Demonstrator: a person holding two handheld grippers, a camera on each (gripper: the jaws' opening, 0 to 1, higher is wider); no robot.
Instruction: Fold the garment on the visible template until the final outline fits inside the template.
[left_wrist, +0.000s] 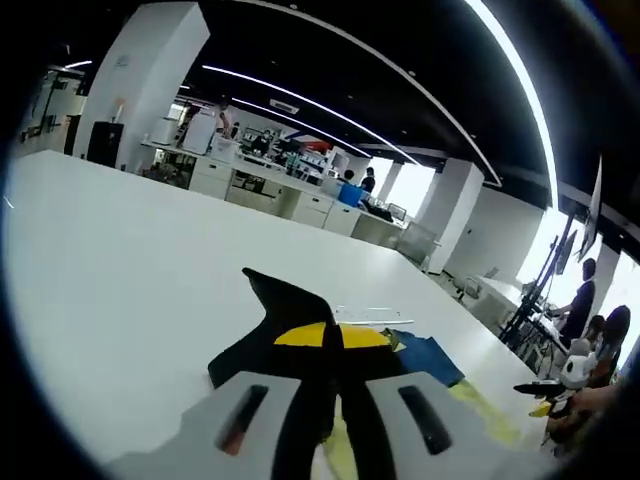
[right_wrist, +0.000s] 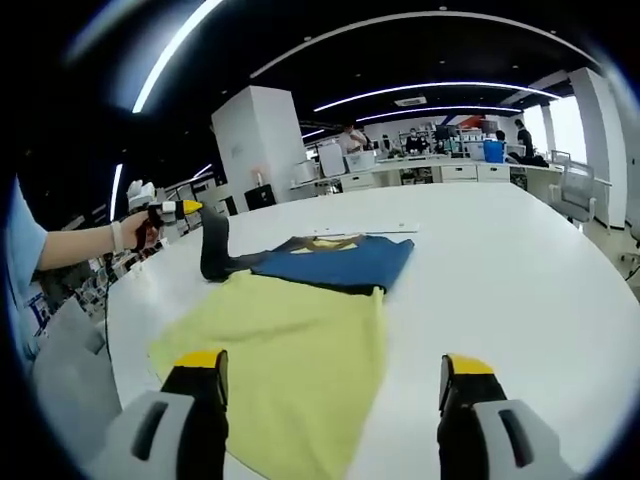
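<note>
Two hand-held grippers work one soft garment on the broad, smooth white worktop (right_wrist: 520, 260). The garment (right_wrist: 290, 340) is a thin yellow, blue and black fabric piece, lying mostly flat just ahead of the right hand-held gripper (right_wrist: 330, 400), whose yellow-tipped black jaws stand wide apart and released, holding nothing; the yellow panel's near edge reaches in between them. Its far part is blue with black trim, and one black sleeve-like end rises where the left hand-held gripper (right_wrist: 205, 235) lifts it, off to the right gripper's far left.

In the left gripper view, the left hand-held gripper (left_wrist: 335, 400) has its jaws clenched together on black fabric of the garment (left_wrist: 300, 340), which drapes limply ahead of it.

Judging by that drape, the cloth is light, floppy and matte, likely to sag and crease rather than keep a shape, and to slide easily on the glossy surface. Corners and hems look the best places to pinch; a mid-panel grip would bunch it. No template outline can be made out clearly.
</note>
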